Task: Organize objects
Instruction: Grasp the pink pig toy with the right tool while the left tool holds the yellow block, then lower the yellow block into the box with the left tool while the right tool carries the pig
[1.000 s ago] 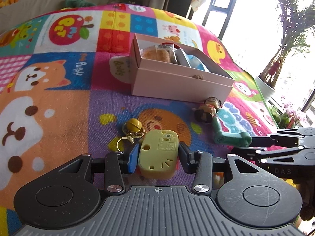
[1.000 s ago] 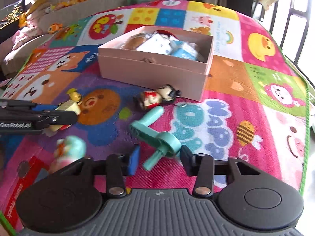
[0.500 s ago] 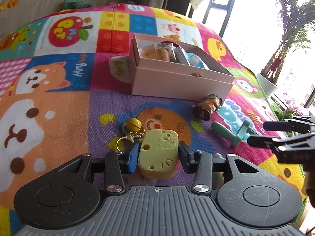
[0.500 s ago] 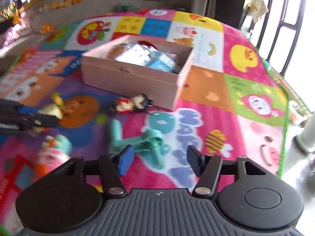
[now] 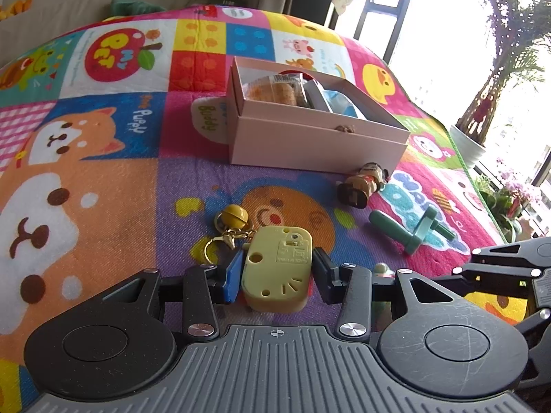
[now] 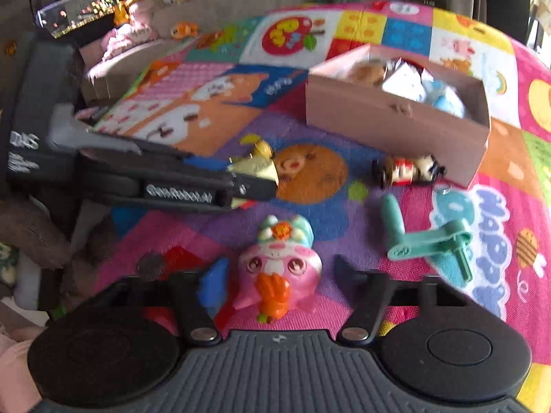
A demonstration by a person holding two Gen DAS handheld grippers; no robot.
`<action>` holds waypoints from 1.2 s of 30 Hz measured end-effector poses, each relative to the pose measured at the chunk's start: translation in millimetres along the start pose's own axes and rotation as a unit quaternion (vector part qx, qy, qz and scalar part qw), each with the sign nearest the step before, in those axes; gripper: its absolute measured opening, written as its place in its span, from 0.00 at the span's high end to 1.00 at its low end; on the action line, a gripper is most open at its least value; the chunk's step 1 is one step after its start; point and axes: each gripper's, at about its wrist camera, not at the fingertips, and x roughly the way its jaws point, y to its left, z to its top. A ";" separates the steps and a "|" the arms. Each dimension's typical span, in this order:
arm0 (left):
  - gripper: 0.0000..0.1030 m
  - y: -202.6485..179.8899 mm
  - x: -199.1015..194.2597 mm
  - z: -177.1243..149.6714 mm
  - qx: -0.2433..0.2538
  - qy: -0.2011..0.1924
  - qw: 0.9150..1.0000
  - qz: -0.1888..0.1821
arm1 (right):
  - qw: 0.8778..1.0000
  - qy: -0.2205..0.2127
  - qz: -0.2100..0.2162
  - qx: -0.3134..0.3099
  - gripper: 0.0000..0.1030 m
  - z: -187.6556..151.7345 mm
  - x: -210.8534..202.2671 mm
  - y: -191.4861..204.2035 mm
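Observation:
My left gripper (image 5: 277, 270) is shut on a yellow keychain toy (image 5: 277, 268) with a gold bell and clasp (image 5: 232, 220), low over the play mat. My right gripper (image 6: 277, 277) is open with a pink pig figure (image 6: 279, 265) lying between its fingers, not clamped. A teal crank handle (image 6: 425, 237) lies to its right and also shows in the left wrist view (image 5: 411, 229). A small doll figure (image 5: 363, 184) lies in front of the pink open box (image 5: 320, 144), which holds wrapped snacks and packets.
The colourful play mat (image 5: 103, 172) covers the floor. A potted plant (image 5: 482, 117) stands by the window at right. A sofa with toys (image 6: 144, 34) lies beyond the mat's far left edge.
My right gripper swung left from the teal crank handle to the pink pig figure. The crank handle shifted on the mat. My left gripper stayed shut on the yellow toy.

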 end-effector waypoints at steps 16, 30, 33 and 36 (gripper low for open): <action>0.55 -6.1 -30.5 33.9 0.022 -0.032 0.999 -0.003 | 0.989 -0.117 -0.075 0.057 0.53 10.9 -67.8 -53.4; 0.55 -12.9 20.1 216.4 -0.006 -0.113 0.993 -0.032 | 0.980 -0.151 -0.070 0.109 0.53 10.2 -71.1 -86.2; 0.55 -10.6 57.0 235.8 -0.033 -0.102 0.993 -0.040 | 0.979 -0.150 -0.073 0.113 0.53 11.3 -68.4 -92.9; 0.55 -11.8 82.5 240.1 -0.027 -0.101 0.994 -0.006 | 0.979 -0.142 -0.083 0.120 0.53 12.0 -64.0 -98.3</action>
